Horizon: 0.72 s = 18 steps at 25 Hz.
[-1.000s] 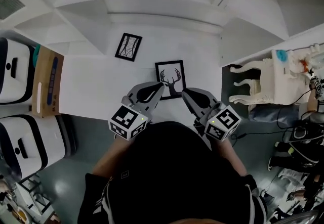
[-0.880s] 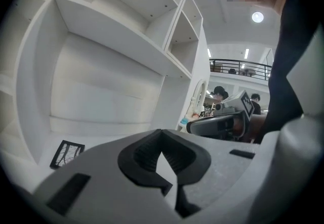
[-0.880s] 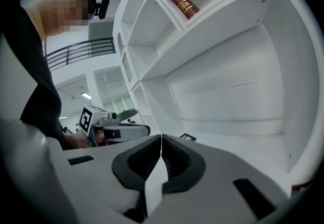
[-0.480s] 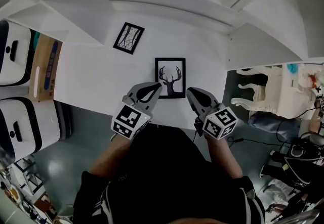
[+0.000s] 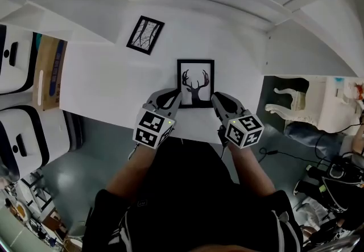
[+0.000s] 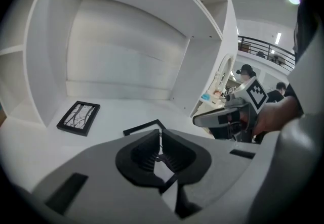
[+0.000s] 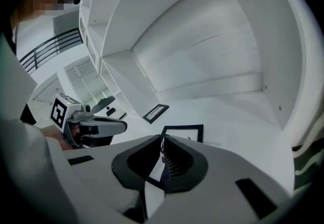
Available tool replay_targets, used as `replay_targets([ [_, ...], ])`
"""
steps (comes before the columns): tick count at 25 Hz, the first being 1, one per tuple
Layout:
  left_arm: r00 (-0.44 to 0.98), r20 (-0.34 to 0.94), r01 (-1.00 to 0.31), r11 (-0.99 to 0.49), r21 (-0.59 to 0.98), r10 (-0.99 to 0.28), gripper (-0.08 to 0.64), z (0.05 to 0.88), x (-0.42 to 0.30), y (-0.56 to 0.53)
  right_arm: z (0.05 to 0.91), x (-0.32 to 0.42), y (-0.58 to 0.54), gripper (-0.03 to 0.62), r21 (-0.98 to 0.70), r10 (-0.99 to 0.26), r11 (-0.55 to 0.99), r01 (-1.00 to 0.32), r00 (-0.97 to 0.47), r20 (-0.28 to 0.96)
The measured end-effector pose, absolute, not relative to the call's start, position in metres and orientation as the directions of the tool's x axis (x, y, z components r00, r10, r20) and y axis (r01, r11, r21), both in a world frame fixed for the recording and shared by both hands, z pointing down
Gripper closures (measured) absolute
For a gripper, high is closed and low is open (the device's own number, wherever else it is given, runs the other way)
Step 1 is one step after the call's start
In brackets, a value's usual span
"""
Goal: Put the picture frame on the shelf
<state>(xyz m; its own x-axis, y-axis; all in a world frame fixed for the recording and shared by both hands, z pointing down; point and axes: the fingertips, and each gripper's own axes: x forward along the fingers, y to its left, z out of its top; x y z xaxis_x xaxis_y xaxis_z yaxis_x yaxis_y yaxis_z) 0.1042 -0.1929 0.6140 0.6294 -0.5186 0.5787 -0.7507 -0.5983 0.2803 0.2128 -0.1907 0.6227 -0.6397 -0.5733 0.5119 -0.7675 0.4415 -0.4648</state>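
Left hand-held gripper (image 5: 174, 97) and right hand-held gripper (image 5: 218, 99), both with jaws closed together and empty, hover at the picture frame (image 5: 195, 83).
This frame lies flat on the white table (image 5: 102, 80), its near corners just beside the two tips, and the shelf (image 6: 126, 51) is behind it. I think the jaws must open first, then each takes one side edge evenly, so the frame rises level and does not slip. The smaller frame (image 5: 145, 34) lies well apart.

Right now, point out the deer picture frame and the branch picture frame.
deer picture frame (image 5: 195, 83): head view, middle of its print, on the deer.
branch picture frame (image 5: 145, 34): head view, middle of its print.
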Motion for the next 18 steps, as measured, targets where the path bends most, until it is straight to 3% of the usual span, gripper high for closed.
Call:
replay_targets([
  [10,0.584,0.625,-0.793,-0.529,0.302,-0.518,0.549,0.658,0.094,-0.209,0.661,0.207,-0.206,0.571,-0.43,-0.507,0.441,-0.787,-0.614,0.605],
  [15,0.555,0.705,-0.806,-0.494,0.325,-0.442,0.432,0.699,0.088,-0.205,0.684,0.207,-0.217,0.563,-0.4,-0.498,0.414,-0.818,-0.571,0.653],
  [18,0.554,0.725,-0.808,-0.476,0.348,-0.41,0.403,0.716,0.092,-0.201,0.699,0.209,-0.217,0.506,-0.39,-0.479,0.4,-0.829,-0.552,0.683],
])
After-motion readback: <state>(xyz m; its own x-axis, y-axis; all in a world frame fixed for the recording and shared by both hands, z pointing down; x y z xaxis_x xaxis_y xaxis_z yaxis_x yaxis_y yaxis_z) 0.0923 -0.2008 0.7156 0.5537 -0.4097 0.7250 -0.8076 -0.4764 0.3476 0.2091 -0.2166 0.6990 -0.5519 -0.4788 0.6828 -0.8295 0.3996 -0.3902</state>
